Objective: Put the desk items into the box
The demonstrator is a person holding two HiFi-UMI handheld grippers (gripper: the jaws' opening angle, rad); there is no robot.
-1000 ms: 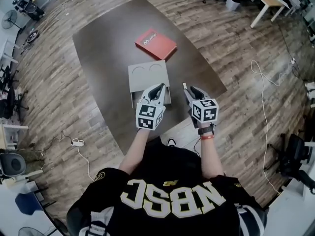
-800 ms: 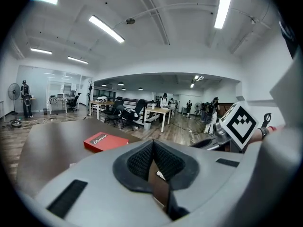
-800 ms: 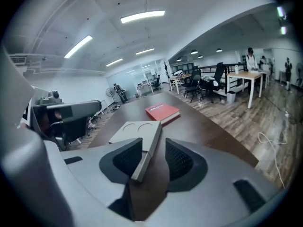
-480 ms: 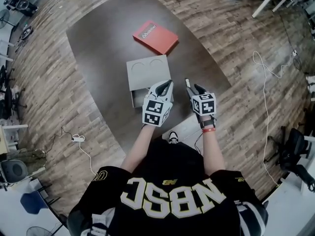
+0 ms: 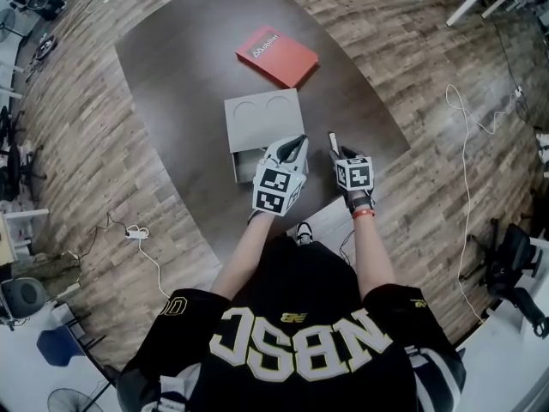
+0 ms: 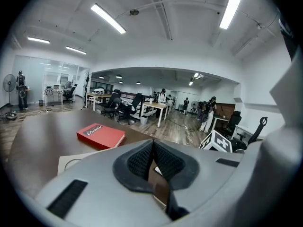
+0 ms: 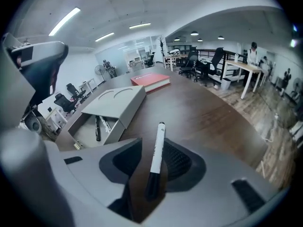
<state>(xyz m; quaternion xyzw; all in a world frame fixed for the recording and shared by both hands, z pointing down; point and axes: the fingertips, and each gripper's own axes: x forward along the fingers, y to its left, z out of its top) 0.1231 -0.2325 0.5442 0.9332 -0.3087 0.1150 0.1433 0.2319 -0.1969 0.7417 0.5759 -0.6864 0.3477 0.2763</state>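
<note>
A grey box (image 5: 262, 120) lies on the dark table (image 5: 180, 67), its lid (image 7: 116, 100) pushed back. The open end (image 7: 90, 134) holds a black pen (image 7: 97, 128) and a white one. My right gripper (image 5: 336, 148) is open just right of the box. A white marker with a black cap (image 7: 156, 150) lies on the table between its wide jaws, and neither pad presses on it. My left gripper (image 5: 294, 144) hovers over the box's near end, its pads (image 6: 139, 160) meeting at the tips with nothing between them. A red book (image 5: 276, 56) lies beyond the box.
The table's near edge runs just behind both grippers. On the wooden floor, a white cable (image 5: 467, 144) lies to the right and a power strip (image 5: 133, 232) to the left. Office desks and chairs (image 6: 128, 110) stand farther off.
Both grippers have edged forward toward the box. The marker stays on the table between the right gripper's jaws.
</note>
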